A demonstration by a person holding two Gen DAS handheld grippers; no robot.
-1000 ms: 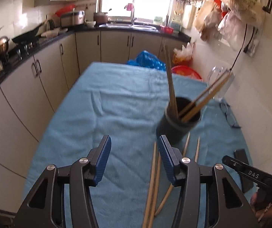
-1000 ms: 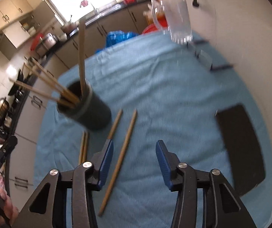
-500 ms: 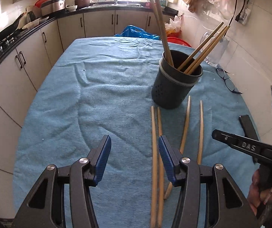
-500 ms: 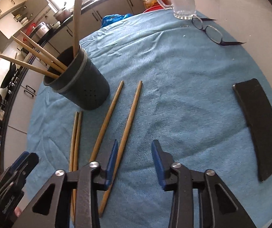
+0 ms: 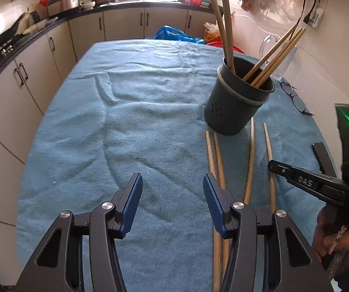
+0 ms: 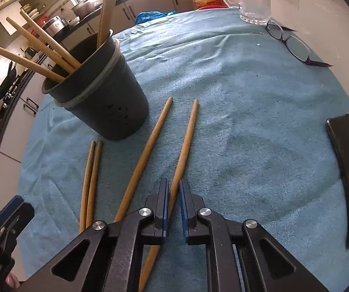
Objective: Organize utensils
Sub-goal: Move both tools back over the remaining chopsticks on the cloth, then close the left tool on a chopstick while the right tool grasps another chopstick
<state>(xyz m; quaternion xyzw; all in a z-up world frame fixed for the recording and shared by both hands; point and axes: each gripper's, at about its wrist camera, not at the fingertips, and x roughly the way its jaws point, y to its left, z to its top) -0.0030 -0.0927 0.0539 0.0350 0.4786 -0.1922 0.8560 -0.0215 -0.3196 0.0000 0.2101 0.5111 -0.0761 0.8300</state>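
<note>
Since half a second ago your right gripper [image 6: 173, 194] has dropped and closed: its blue pads now pinch the rightmost chopstick [image 6: 186, 143], where before they stood wide apart above it. That chopstick lies flat on the blue towel [image 6: 247, 92], its tip pointing toward the far end of the table, with a second loose chopstick [image 6: 147, 146] just beside it on the left and a touching pair [image 6: 91, 170] farther left, all near the foot of the dark holder [image 6: 106, 99], which already carries several sticks leaning out.

You are gripping low on the shaft, so the long free end may swing or droop as you lift; if the pads only catch the round wood on its edge, it could roll out. The leaning sticks crowd the holder's mouth, and a tilted entry could knock against them or tip the holder. Watch the neighbouring chopstick too: it runs close under your left pad and could be dragged along.

Your left gripper [image 5: 172, 204] hangs over the towel with fingers spread, holding nothing.
</note>
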